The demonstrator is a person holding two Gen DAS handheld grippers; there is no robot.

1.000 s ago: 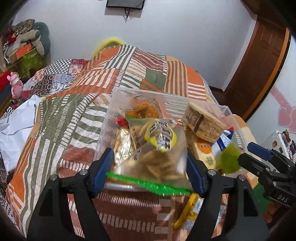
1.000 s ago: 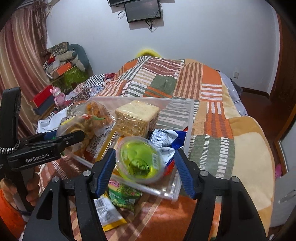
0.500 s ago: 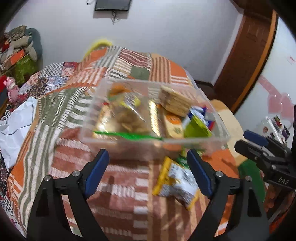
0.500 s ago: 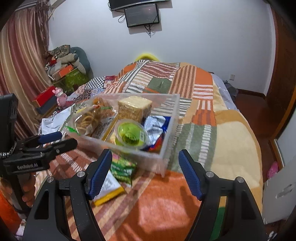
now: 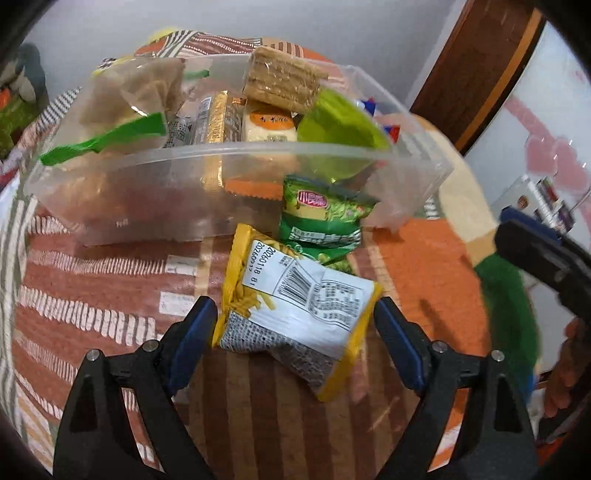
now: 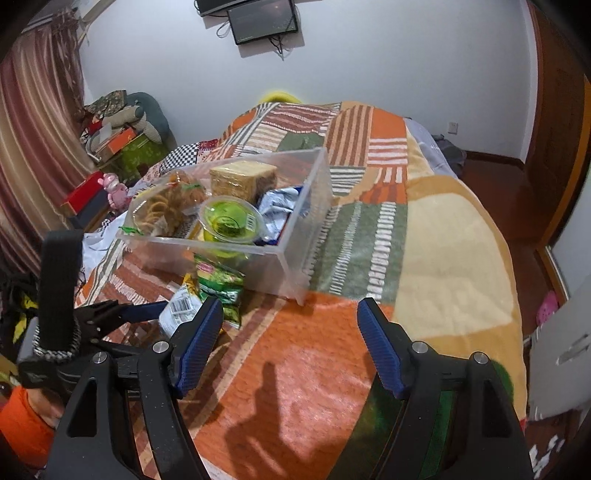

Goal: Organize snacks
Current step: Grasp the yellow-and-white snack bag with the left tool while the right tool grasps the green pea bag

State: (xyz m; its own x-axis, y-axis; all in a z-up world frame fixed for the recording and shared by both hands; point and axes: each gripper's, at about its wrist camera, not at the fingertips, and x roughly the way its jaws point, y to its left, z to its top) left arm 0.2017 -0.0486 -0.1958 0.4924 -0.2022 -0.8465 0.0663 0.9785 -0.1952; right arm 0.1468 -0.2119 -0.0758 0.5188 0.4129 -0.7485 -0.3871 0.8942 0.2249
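A clear plastic bin (image 5: 236, 155) (image 6: 291, 236) sits on the bed, holding a cracker block (image 5: 282, 79), a green jelly cup (image 6: 229, 221), a bag of fried snacks (image 5: 133, 92) and other packets. Outside it, against its near wall, lie a green packet (image 5: 325, 221) (image 6: 219, 286) and a yellow-and-white packet (image 5: 295, 306) (image 6: 179, 308). My left gripper (image 5: 293, 334) is open, its jaws on either side of the yellow packet, not closed on it. My right gripper (image 6: 290, 339) is open and empty above the orange blanket, to the right of the packets.
The bed wears a patchwork blanket (image 6: 436, 229). White cloth (image 6: 99, 236), a pink toy (image 6: 116, 188) and boxes lie to the left. A wooden door (image 5: 480, 62) and floor are on the right. A screen (image 6: 262, 16) hangs on the far wall.
Both grippers have pulled back from the bin, leaving the snack bag and the green cup inside. My left gripper has dropped low around the yellow packet.
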